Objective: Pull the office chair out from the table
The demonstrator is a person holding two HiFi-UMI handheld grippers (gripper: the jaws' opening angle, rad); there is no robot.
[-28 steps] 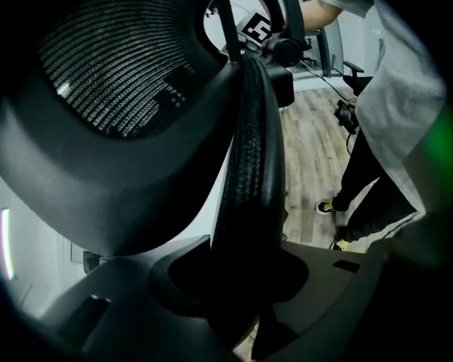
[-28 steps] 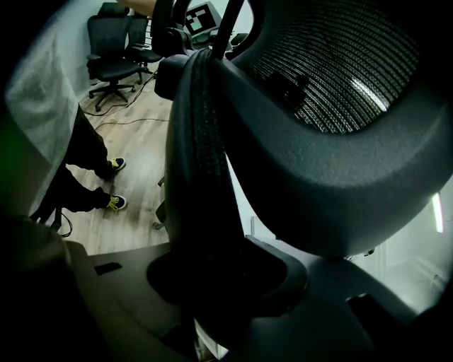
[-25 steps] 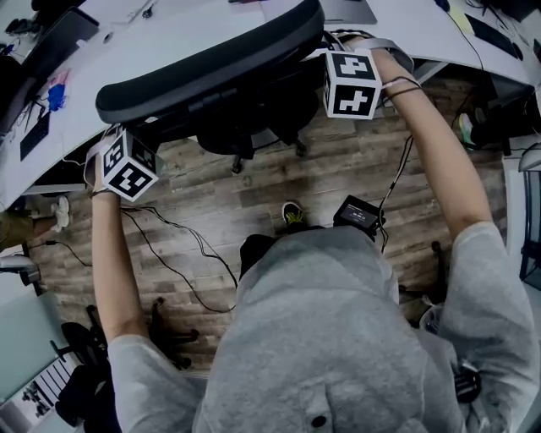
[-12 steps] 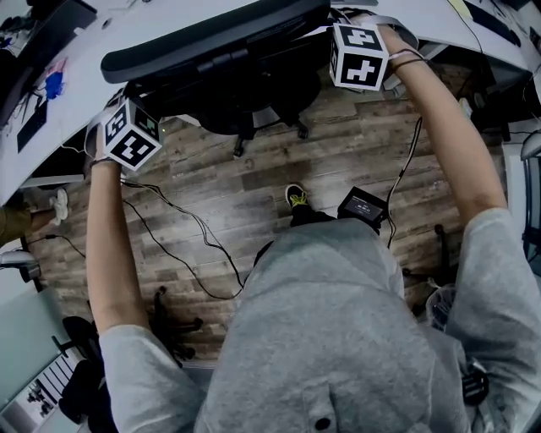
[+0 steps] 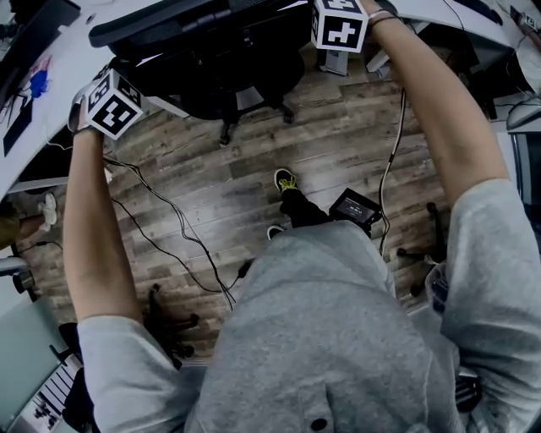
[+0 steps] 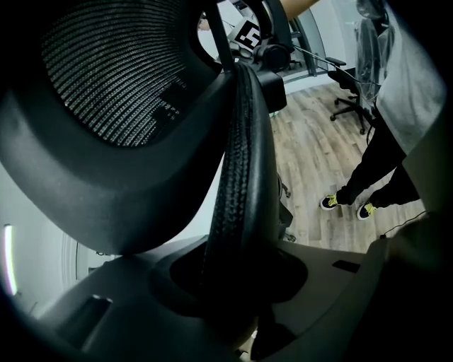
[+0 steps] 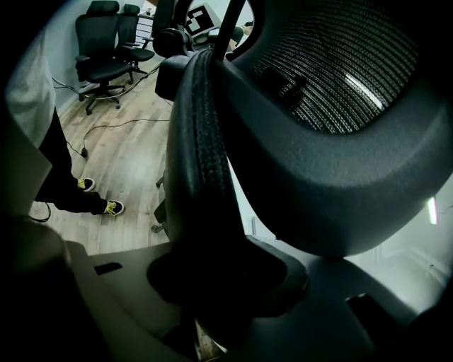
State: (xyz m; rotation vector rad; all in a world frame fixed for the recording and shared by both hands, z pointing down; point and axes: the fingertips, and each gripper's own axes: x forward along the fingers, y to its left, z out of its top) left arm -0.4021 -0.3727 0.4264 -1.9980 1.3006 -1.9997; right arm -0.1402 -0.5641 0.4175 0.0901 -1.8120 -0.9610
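The left gripper point(image 6: 241, 297) was clamped on the padded side rim of the office chair point(image 5: 194, 21), and the right gripper point(image 7: 219, 283) was clamped on the opposite rim, so the mesh back sat between the two hands. That stiff frame edge looked like the right place to hold. The mesh itself would give, and the rim's rubbery ribbing should keep the pads from sliding.

The chair was probably heavy but made to roll, so a level, even pull should move it. Its casters were poorly seen, and one may catch.

It stood at the table point(image 5: 42, 161), its seat close under the edge. The floor point(image 5: 211, 178) was smooth wood plank, with loose cables point(image 5: 169, 237) behind and spare chairs point(image 7: 106, 42) further off.
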